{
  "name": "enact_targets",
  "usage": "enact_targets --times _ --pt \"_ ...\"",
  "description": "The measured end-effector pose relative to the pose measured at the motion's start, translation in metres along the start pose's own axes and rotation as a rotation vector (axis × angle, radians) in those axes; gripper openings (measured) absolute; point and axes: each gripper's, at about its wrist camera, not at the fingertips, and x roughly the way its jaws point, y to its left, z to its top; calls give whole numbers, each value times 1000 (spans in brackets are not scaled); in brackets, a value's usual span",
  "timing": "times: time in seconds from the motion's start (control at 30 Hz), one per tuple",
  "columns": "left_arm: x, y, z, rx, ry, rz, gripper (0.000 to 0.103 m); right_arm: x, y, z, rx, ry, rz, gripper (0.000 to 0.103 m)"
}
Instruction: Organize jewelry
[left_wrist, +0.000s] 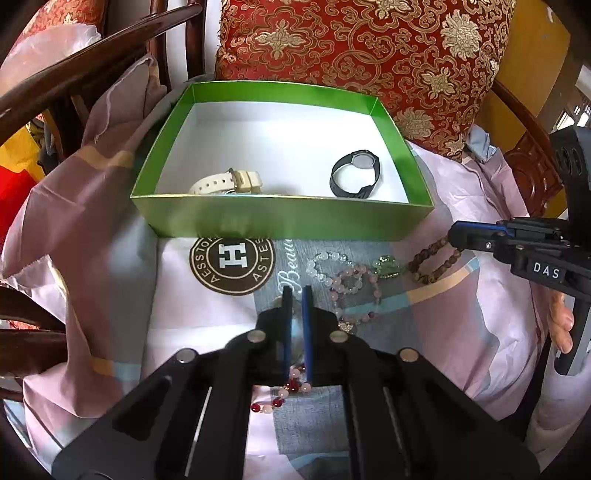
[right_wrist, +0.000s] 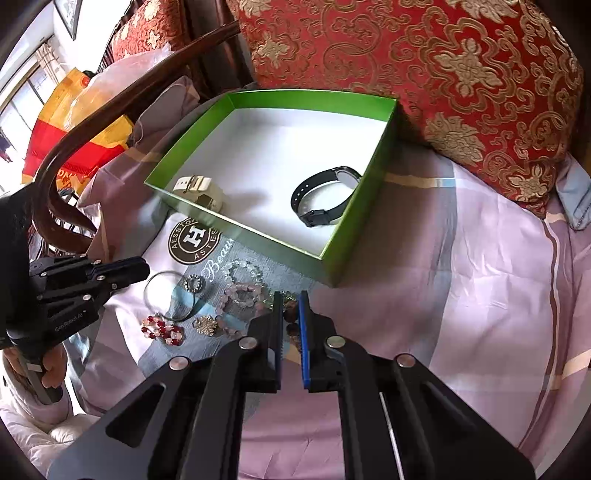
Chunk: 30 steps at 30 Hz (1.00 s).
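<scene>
Holding two watches: green box (left_wrist: 280, 218), cream watch (left_wrist: 229, 182) left, black watch (left_wrist: 352, 173) right. Bead bracelets (left_wrist: 347, 280) loose on bedsheet (right_wrist: 480, 277) before it. Left gripper (left_wrist: 297, 295) nearly closed, empty; right gripper (right_wrist: 291, 301) around wooden-bead bracelet (left_wrist: 432, 260), grip uncertain.

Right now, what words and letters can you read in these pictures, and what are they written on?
"H", ringed by "AESSTO..." and "ASTES", partly cut off: round brown badge printed on the bedsheet.
"Beau...", cursive, rest hidden: grey patch of the sheet.
"DAS": right gripper, on its body.
"GenRobot.AI": left gripper, on its side.
Letters on the orange bag: too cut off to read.
The green box shows no text.
</scene>
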Motion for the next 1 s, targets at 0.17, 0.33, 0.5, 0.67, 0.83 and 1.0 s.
enact_targets --times 0.17,0.33,0.5,0.67,0.83,1.0 --pt "35 -7 -6 13 81 16 44 3 0 -2 4 10 0 8" --pt "63 -29 -12 86 109 41 70 13 -2 -4 11 39 14 8" --pt "78 -38 -14 116 121 83 77 34 -6 -10 31 67 -88 68" --pt "79 -39 -13 118 106 75 61 61 -7 -17 20 157 -153 58" --pt "74 -37 -13 120 99 114 11 59 2 -18 -13 161 -103 0" --pt "63 -25 -12 70 108 83 3 45 6 -13 -26 98 -102 0"
